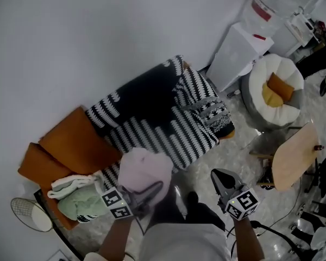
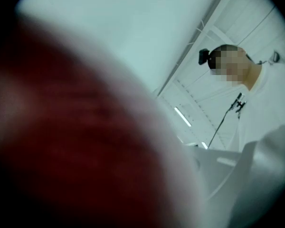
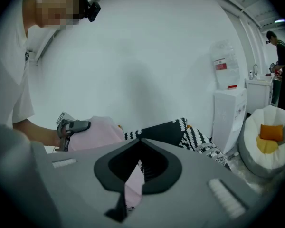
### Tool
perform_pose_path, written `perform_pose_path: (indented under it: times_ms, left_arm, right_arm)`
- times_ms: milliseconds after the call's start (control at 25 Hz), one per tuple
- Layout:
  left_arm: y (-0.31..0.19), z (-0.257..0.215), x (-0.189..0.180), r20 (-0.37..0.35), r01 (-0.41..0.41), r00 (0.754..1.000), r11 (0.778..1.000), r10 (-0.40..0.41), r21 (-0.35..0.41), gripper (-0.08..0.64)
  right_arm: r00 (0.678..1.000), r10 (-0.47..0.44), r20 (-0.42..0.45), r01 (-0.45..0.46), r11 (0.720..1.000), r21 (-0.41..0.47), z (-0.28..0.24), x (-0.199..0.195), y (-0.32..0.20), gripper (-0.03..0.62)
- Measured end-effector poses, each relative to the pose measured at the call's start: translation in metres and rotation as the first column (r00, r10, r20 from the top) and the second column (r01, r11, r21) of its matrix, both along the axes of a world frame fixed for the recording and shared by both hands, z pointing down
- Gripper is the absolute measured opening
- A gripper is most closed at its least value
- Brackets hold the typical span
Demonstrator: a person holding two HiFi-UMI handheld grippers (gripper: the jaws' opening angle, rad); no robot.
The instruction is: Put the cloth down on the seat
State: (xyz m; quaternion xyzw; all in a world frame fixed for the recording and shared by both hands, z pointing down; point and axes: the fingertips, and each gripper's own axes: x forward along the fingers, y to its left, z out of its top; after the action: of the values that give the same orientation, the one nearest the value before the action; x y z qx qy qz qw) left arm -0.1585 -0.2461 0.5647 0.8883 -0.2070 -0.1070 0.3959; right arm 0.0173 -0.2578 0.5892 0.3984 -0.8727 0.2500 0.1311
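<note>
the left gripper (image 1: 155,189) clamps its jaws on the soft pink cloth (image 1: 144,167), not yet down on the black and white striped seat (image 1: 157,132); the right gripper (image 1: 217,175) has jaws together.

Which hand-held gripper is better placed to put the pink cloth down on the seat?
Left. The left hand-held gripper holds the pink cloth close to the striped seat; the right hand-held gripper is empty, over the floor.

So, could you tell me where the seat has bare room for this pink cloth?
The striped seat is free in its middle, between the orange cushions and the bunched patterned throw. Crowded: the cushions' end, piled with green and white clothes.
</note>
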Motion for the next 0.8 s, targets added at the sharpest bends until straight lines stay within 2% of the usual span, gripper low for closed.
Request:
perform_pose_path:
  times_ms: [240, 440, 800]
  left_arm:
    - [-0.039, 0.064, 0.001, 0.091, 0.003, 0.996, 0.999, 0.0, -0.032, 0.094]
    - [-0.071, 0.139, 0.002, 0.167, 0.053, 0.985, 0.994, -0.037, -0.093, 0.095]
    - [-0.121, 0.263, 0.012, 0.261, 0.096, 0.965, 0.975, -0.041, -0.199, 0.094]
  right_arm:
    - [0.999, 0.03, -0.023, -0.032, 0.997, -0.065, 0.036, -0.005, -0.009, 0.005]
    - [0.997, 0.061, -0.036, -0.065, 0.991, -0.12, 0.072, -0.003, -0.013, 0.005]
    - [0.996, 0.085, -0.034, -0.09, 0.973, -0.211, 0.138, -0.001, -0.029, 0.005]
